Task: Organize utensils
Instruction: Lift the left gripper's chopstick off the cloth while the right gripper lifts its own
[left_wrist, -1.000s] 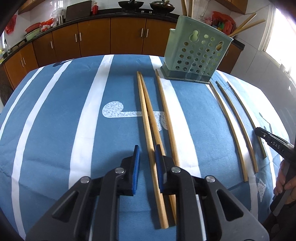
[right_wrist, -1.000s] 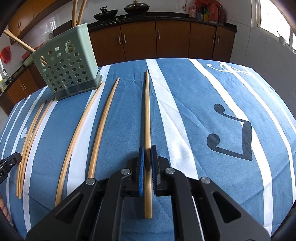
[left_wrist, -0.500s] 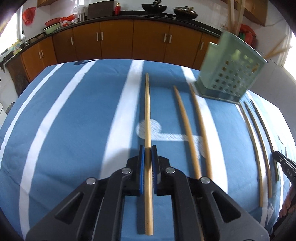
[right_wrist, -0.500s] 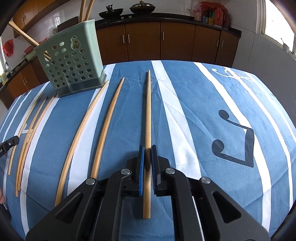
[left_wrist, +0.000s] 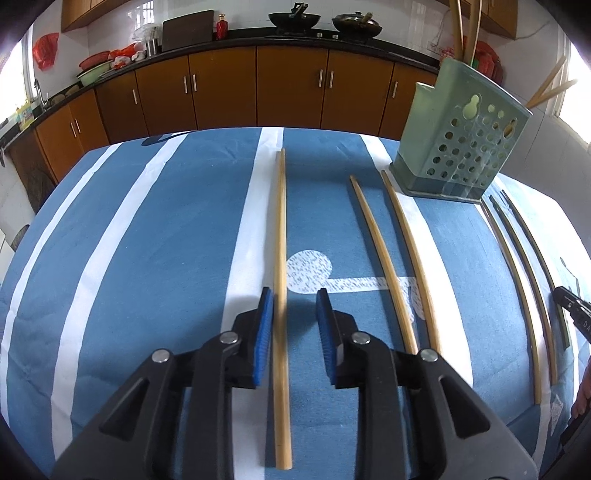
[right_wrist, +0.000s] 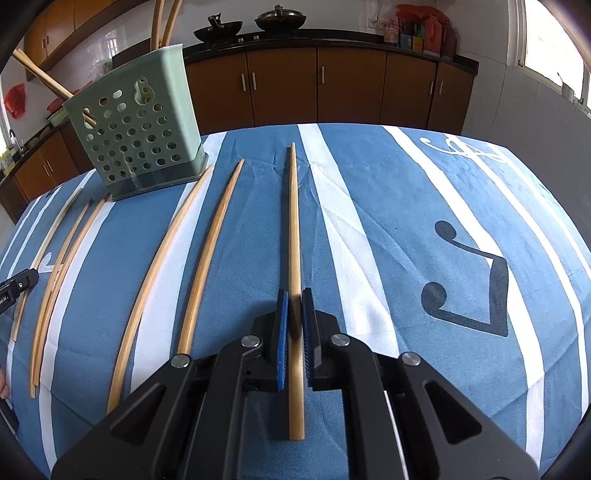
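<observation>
Chopstick (right_wrist: 293, 258) looks light, stiff, kinda slick; right gripper (right_wrist: 294, 334) clamps its thick end, left gripper (left_wrist: 294, 332) gapes loose around another.

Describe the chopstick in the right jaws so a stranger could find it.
Start at the green holder on the striped blue tablecloth. To its right lie two loose chopsticks, then the chopstick farthest right. Only that one is clamped in the right gripper.
</observation>
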